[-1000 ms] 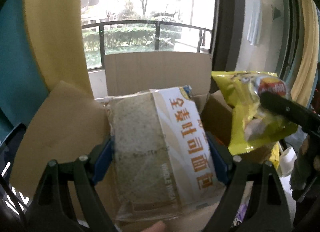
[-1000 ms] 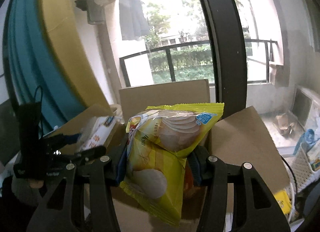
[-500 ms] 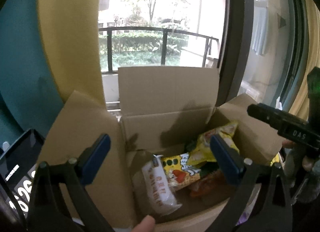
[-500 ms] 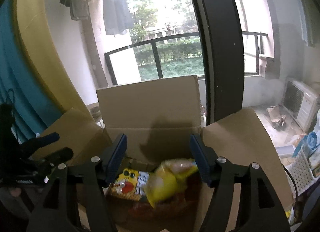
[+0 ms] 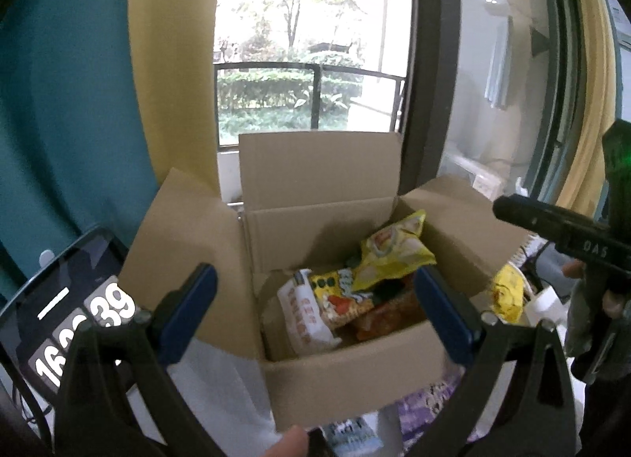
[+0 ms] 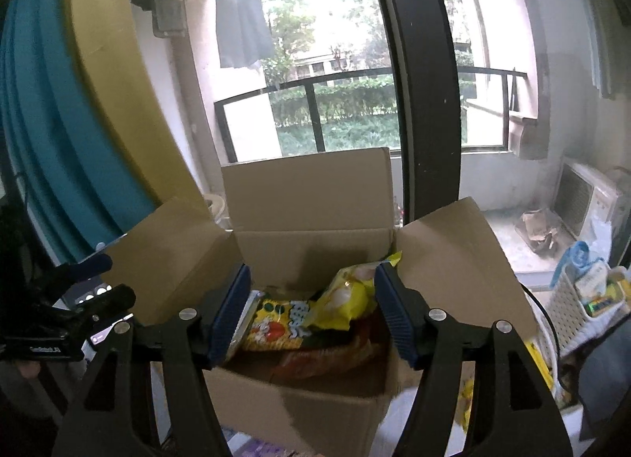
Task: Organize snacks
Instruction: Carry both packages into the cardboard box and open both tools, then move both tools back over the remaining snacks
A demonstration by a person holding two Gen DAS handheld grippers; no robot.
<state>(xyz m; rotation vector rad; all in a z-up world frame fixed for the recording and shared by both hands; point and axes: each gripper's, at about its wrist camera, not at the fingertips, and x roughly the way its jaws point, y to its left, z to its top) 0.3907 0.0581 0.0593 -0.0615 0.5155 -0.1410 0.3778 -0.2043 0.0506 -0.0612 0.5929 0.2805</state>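
Left gripper: lower middle of the left wrist view, blue pads spread wide, nothing between them; it hangs above the near rim of the box.
Right gripper: lower middle of the right wrist view, pads apart and empty, framing the snacks in the box beyond them.
Cardboard box: centre of both views, all flaps up, top open.
Bread bag: white and orange pack leaning on the left inside the box, partly under the other packs.
Yellow chip bag: on top of the pile toward the right back corner, one end tipped up.
Yellow cartoon pack: lies flat in the middle of the box, touching the chip bag.
Orange-red pack: lowest in the pile, near the front wall.
Phone: lower left of the left wrist view, dark screen with large white digits.
White basket: right edge of the right wrist view, holding small items.
Window: behind the box, black railing and green hedge outside.
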